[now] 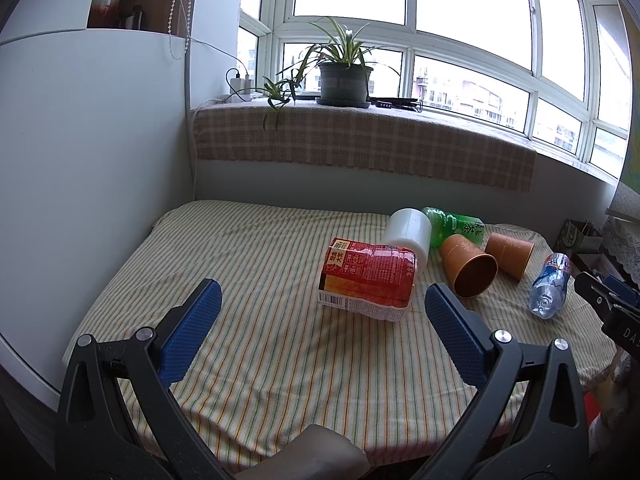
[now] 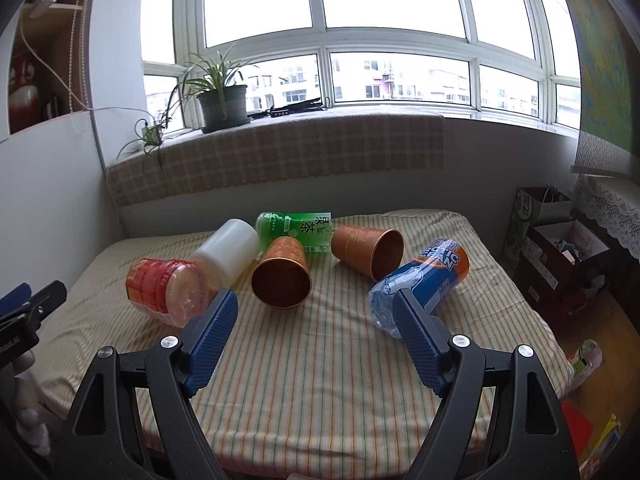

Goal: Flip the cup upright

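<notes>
Two orange cups lie on their sides on the striped cloth. The nearer cup [image 2: 282,274] [image 1: 468,266] points its mouth toward me. The second cup [image 2: 368,250] [image 1: 510,252] lies to its right. My right gripper [image 2: 316,308] is open and empty, a short way in front of the nearer cup. My left gripper [image 1: 322,298] is open and empty, in front of a red bottle [image 1: 368,276] that lies on its side. The right gripper's body shows at the right edge of the left wrist view [image 1: 608,308].
A white container [image 2: 228,258], a green tea bottle [image 2: 298,226] and a blue-labelled bottle [image 2: 420,280] also lie on the striped cloth [image 2: 320,380]. A white wall panel [image 1: 80,160] bounds the left. A potted plant [image 1: 344,80] stands on the sill behind. Boxes [image 2: 560,256] stand right of the table.
</notes>
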